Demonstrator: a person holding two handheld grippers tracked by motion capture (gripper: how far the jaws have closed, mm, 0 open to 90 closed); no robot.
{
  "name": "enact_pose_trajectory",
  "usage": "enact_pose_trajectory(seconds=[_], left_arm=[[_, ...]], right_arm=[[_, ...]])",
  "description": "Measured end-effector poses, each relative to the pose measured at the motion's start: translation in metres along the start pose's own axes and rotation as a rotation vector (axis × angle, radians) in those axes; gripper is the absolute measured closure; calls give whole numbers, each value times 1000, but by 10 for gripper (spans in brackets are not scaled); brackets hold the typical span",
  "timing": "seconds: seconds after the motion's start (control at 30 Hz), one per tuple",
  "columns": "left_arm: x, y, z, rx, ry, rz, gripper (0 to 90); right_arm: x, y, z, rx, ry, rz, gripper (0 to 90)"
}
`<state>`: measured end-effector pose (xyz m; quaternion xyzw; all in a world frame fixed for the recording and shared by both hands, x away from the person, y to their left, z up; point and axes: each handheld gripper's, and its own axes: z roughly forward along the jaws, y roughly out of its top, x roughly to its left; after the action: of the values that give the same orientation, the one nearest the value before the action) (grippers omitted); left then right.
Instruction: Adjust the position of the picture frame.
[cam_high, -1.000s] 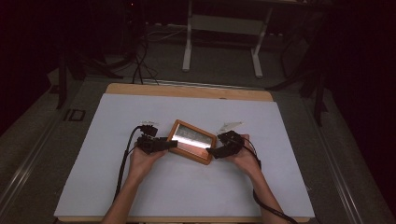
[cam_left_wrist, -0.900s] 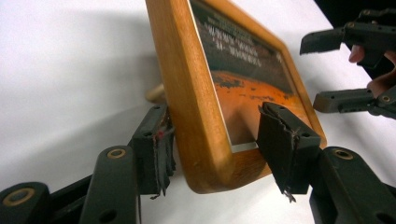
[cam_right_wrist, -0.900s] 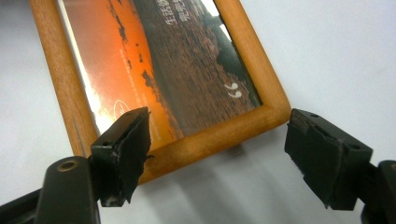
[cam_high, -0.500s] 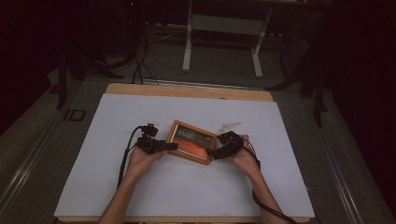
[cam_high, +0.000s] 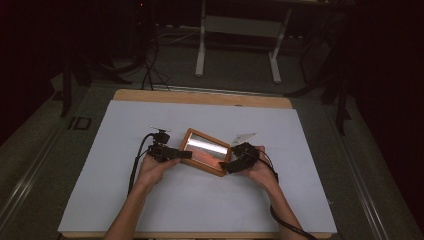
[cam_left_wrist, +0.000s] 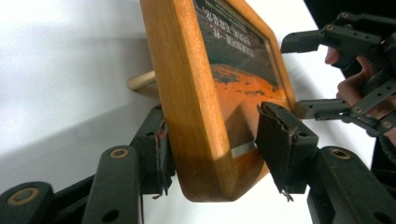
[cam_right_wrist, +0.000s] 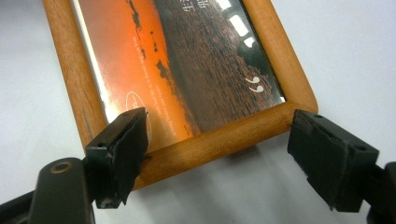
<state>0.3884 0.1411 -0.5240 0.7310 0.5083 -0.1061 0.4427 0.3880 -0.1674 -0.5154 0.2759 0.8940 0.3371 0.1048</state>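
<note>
Gleaming glass, rounded wooden picture frame (cam_high: 205, 157), matte white table (cam_high: 300, 150)

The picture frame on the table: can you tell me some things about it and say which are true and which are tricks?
1. The picture frame is wooden. True.
2. The left gripper has the frame's edge between its jaws. True.
3. The picture inside is all blue. False: it is orange and dark.
4. The frame sits on the floor. False: it is on the white table.
5. The right gripper is at the frame's corner. True.
</note>
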Motion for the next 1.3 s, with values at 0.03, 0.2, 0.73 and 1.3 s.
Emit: enact_pose_trajectory(seconds=[0.03, 0.2, 0.73, 1.3], left_arm=[[-1, 0, 0, 3, 2, 1, 481], [-9, 2, -4, -1, 22, 44, 487], [-74, 18, -15, -50, 128, 310, 568], [-114, 21, -18, -60, 57, 540, 688]], right_arm=[[0, 0, 0, 1, -1, -1, 197], [-1, -1, -3, -6, -7, -3, 195], [-8, 17, -37, -106, -6, -7, 191], [-15, 22, -61, -194, 43, -27, 181]])
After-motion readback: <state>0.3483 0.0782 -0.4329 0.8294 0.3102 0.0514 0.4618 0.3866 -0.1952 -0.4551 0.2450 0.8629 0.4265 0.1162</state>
